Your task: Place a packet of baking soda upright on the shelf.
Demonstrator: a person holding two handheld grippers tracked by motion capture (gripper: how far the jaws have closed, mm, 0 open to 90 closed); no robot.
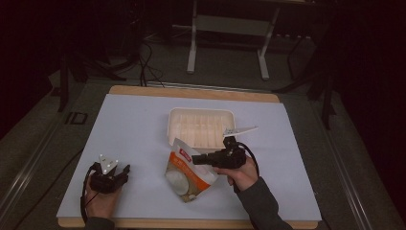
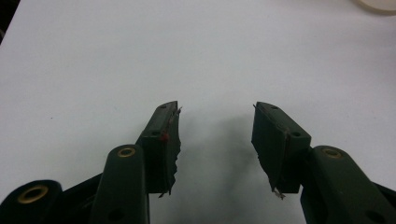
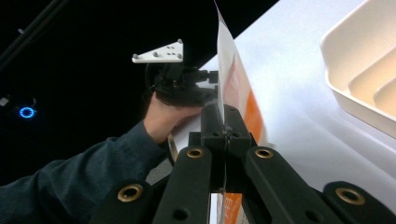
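Between the pinched-together fingers of the right gripper sits the edge of an orange-and-white snack pouch, its lower part lying on the white table sheet just short of the ribbed white tray beyond the fingertips. Well off to that pouch's left, the left gripper rests low over bare sheet with its fingers spread wide and nothing in the gap, held in the person's left hand.
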